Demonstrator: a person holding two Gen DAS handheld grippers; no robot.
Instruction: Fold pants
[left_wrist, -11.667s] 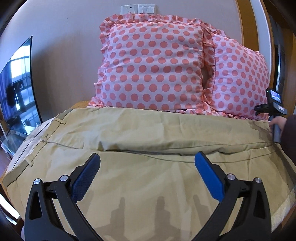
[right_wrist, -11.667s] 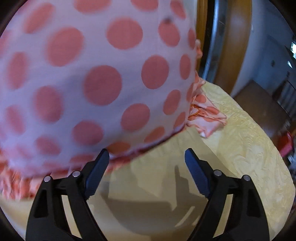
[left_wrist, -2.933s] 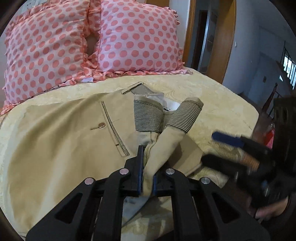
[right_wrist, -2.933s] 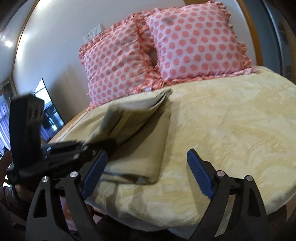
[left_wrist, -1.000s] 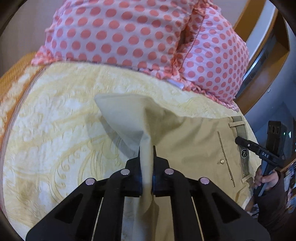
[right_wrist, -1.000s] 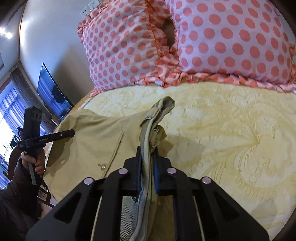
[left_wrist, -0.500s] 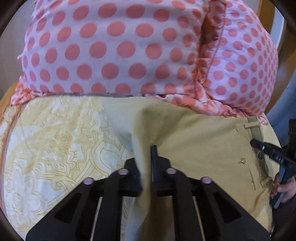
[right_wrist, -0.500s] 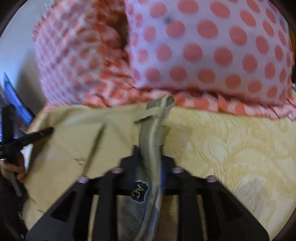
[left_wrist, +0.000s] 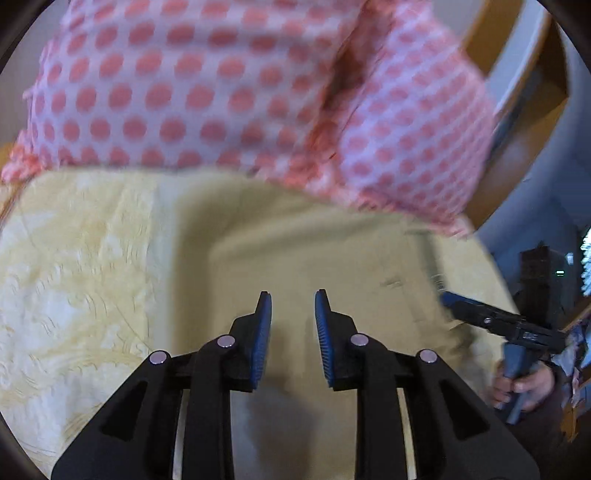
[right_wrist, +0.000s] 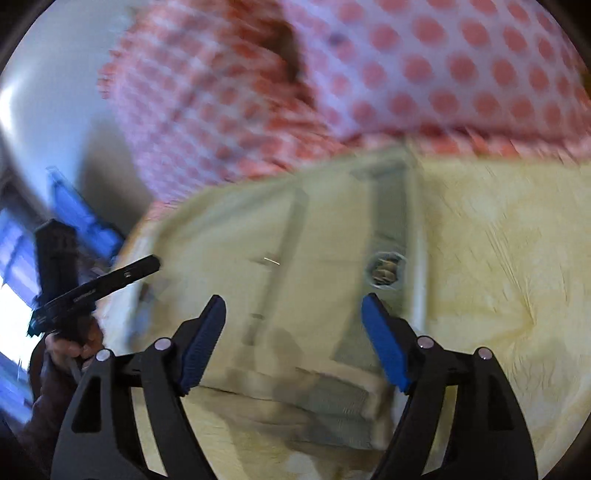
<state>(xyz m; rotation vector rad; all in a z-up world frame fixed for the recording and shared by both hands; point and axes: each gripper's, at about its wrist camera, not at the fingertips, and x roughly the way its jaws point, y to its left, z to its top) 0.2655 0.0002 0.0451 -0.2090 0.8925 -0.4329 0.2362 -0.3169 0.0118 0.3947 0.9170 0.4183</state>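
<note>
The khaki pants (left_wrist: 314, 258) lie folded flat on the yellow bedspread (left_wrist: 74, 277), just below the polka-dot pillows. My left gripper (left_wrist: 291, 314) hovers over their left part, jaws partly open and empty. My right gripper (right_wrist: 293, 314) is open and empty above the waistband end (right_wrist: 388, 236), where a belt loop and a button show. Each gripper also appears in the other's view: the right one (left_wrist: 491, 321) at the pants' right edge, the left one (right_wrist: 96, 284) at their left edge. Both views are motion-blurred.
Two pink pillows with red dots (left_wrist: 221, 92) lean against the wall behind the pants; they also show in the right wrist view (right_wrist: 406, 74). A wooden door frame (left_wrist: 517, 110) stands at right. The bed edge falls away at right (left_wrist: 498, 280).
Both grippers have opened and let go of the pants, which now lie flat near the pillows. Both have drawn back a little from the cloth.
</note>
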